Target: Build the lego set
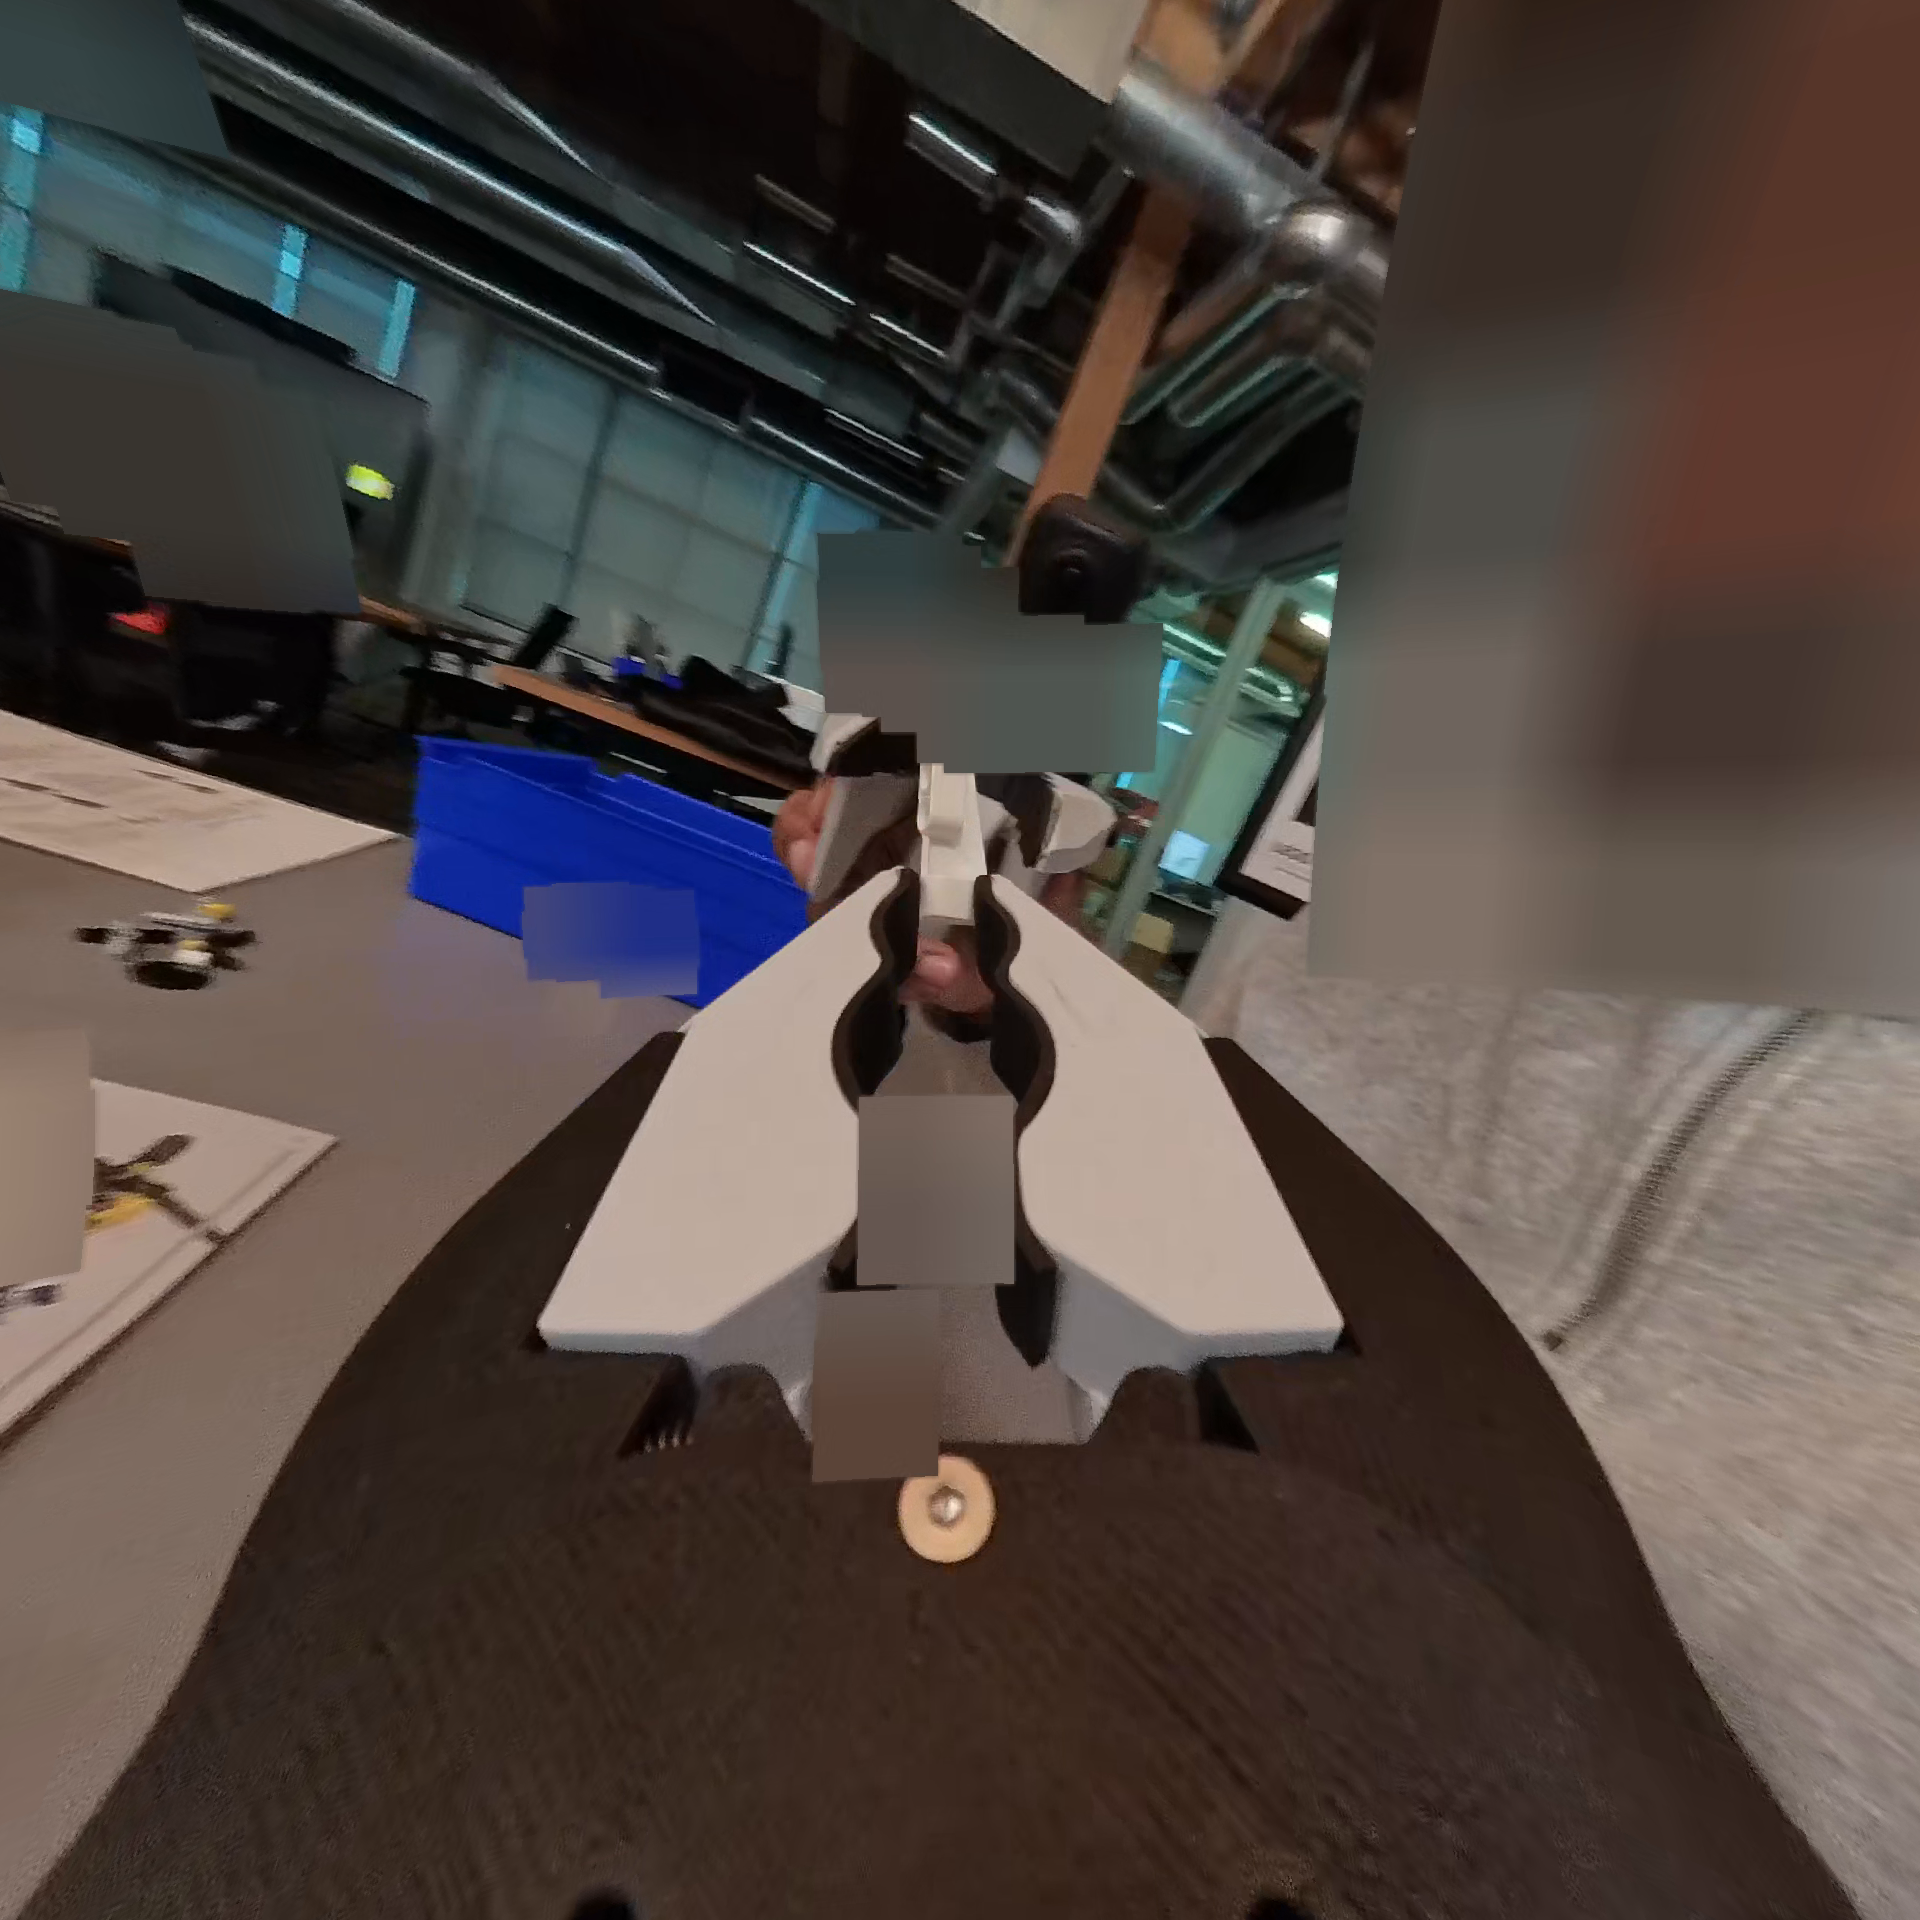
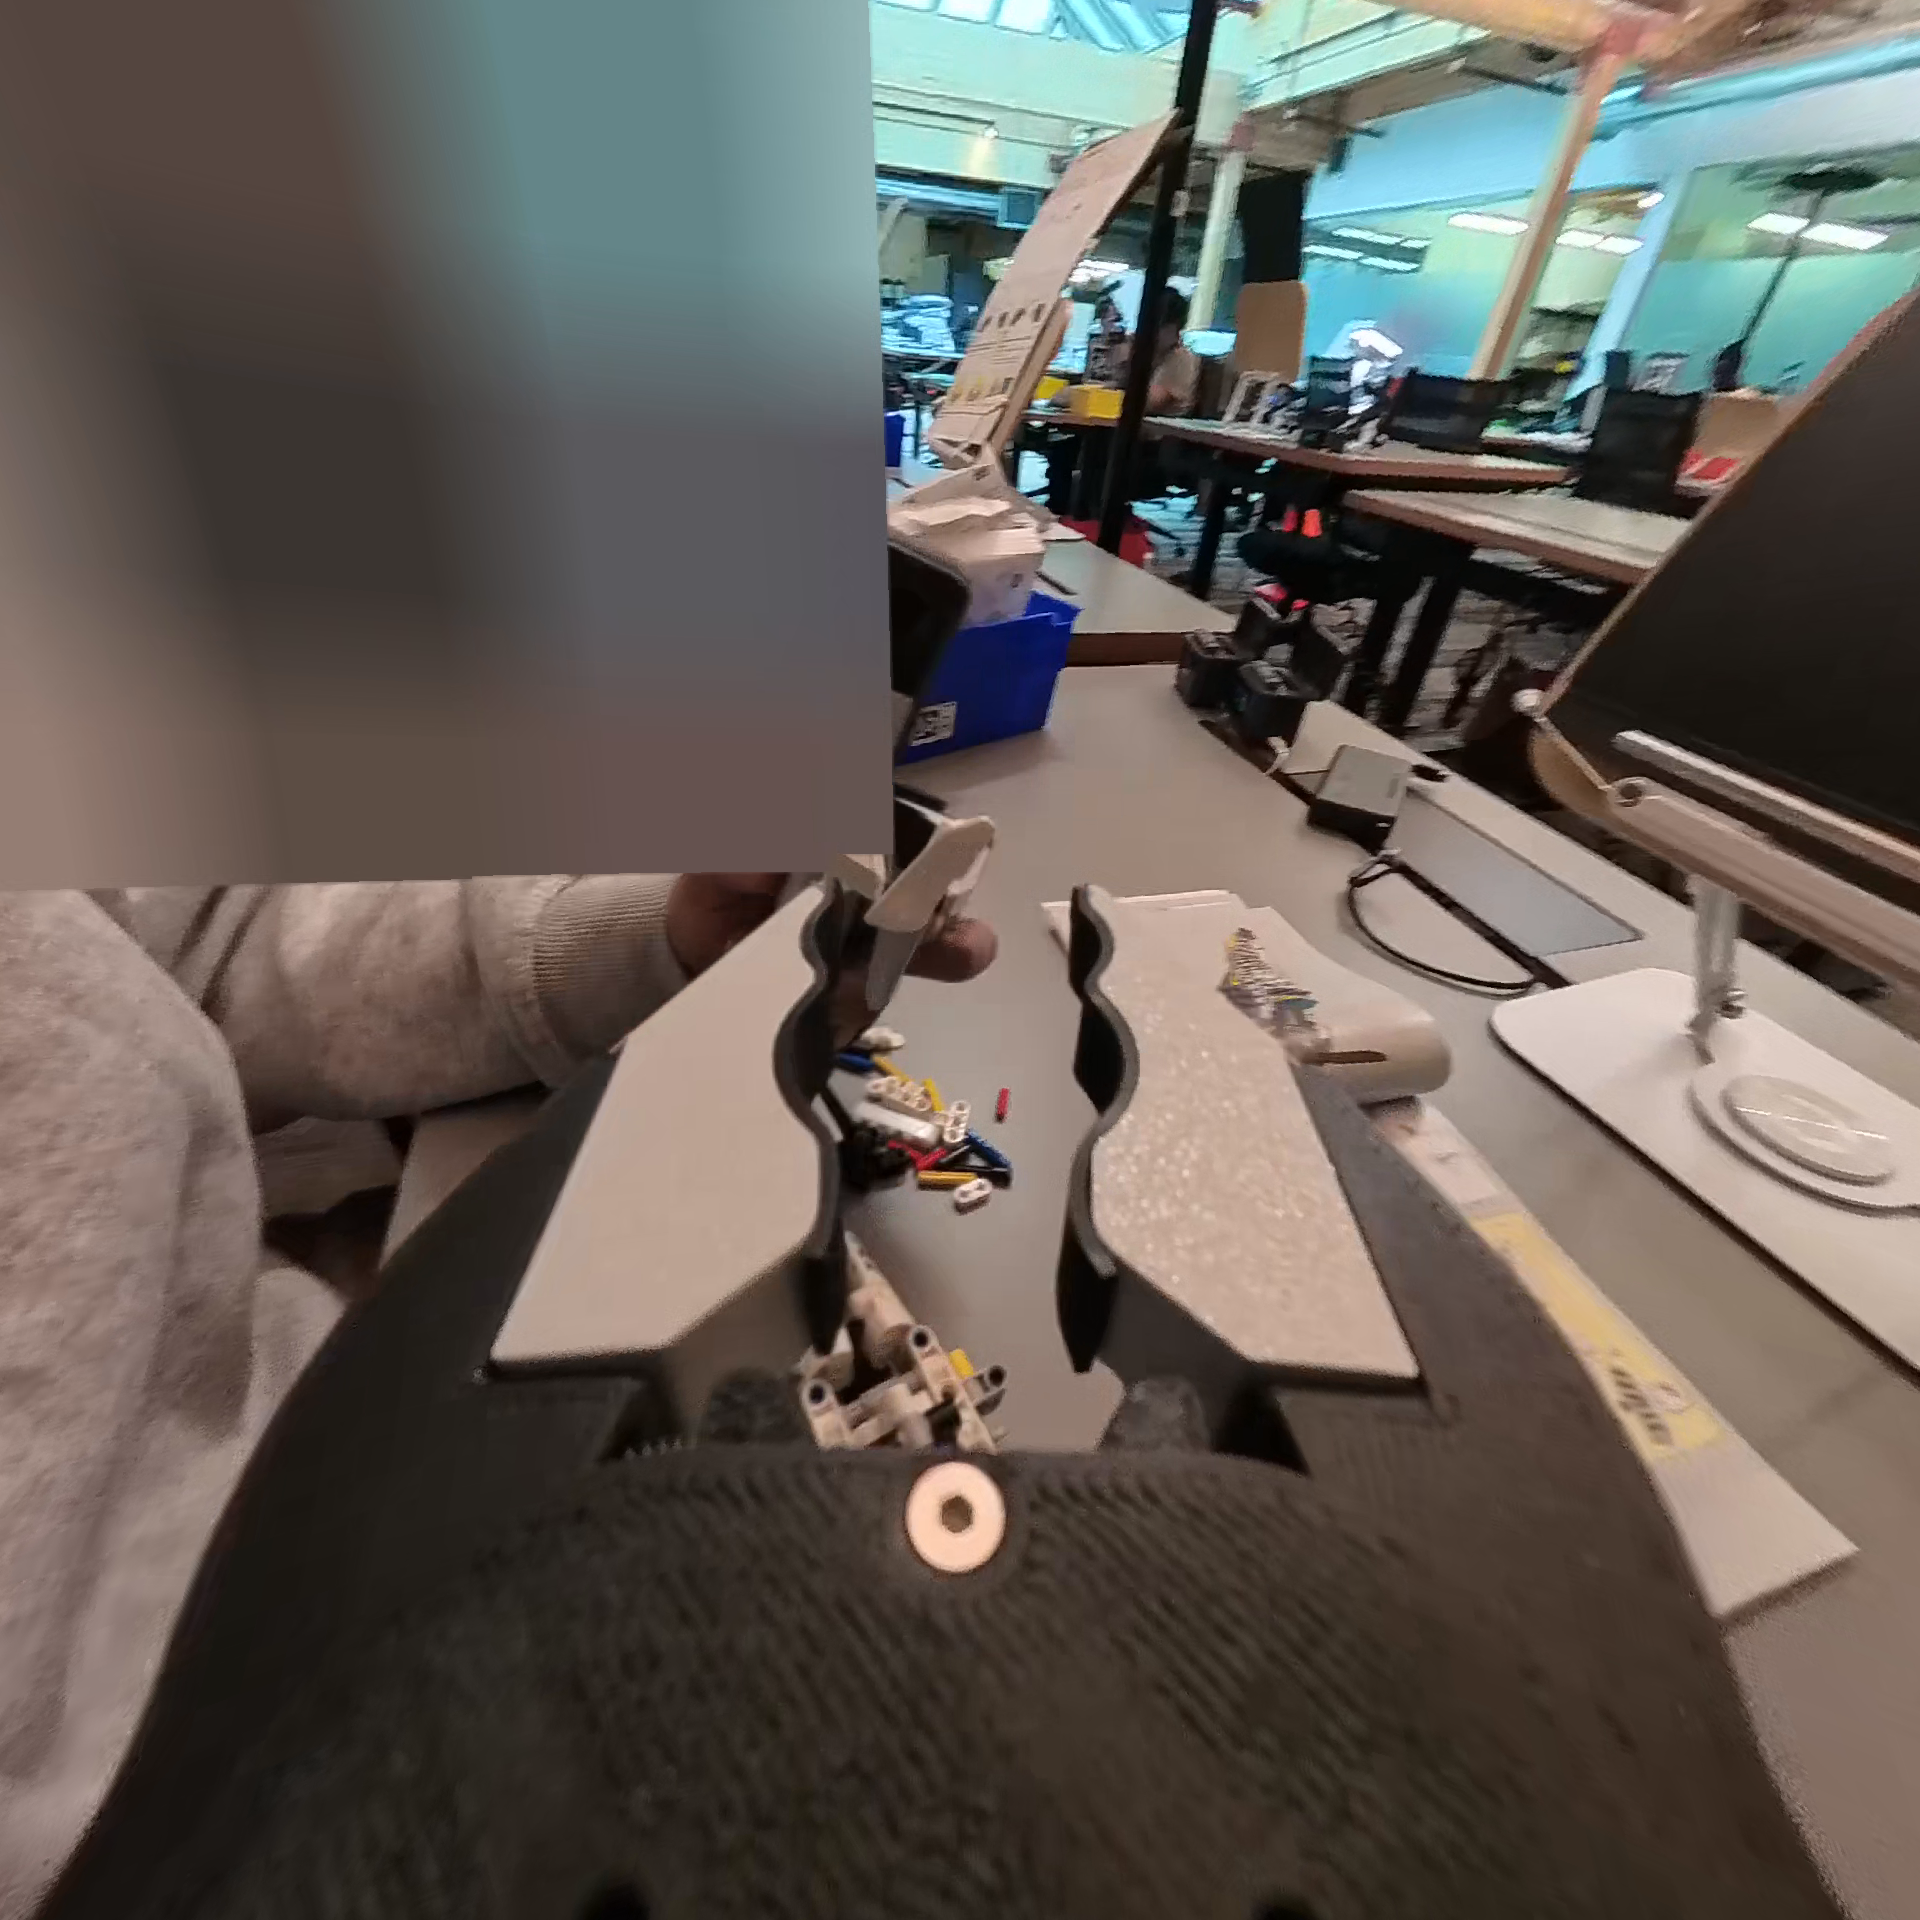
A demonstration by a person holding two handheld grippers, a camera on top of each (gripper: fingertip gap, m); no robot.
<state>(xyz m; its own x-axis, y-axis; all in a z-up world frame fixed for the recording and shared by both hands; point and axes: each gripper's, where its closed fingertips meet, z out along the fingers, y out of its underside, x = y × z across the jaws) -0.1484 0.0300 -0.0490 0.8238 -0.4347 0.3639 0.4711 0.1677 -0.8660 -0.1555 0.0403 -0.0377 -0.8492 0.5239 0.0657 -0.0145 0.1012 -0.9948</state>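
My left gripper [image 1: 948, 883] is shut on a small white lego piece [image 1: 951, 831] that sticks out past its fingertips, raised off the table. My right gripper [image 2: 951, 920] is open and empty. The left gripper's grey tips [image 2: 925, 883] show in the right wrist view, close to my right gripper's left finger [image 2: 810, 987], with a hand behind them. Loose lego pieces [image 2: 925, 1132] in white, black, yellow, blue and red lie on the grey table [image 2: 1174, 821] below the open fingers. A part-built white lego assembly [image 2: 894, 1382] lies near the right gripper's base.
A blue bin [image 1: 582, 831] stands on the table beyond the left gripper; it also shows in the right wrist view [image 2: 987, 675]. A small black and yellow lego build [image 1: 171, 940] and instruction sheets [image 1: 177, 1195] lie left. A monitor stand [image 2: 1714, 1070] and cable are right. A grey sleeve is close. The grippers are tip to tip, or close to it.
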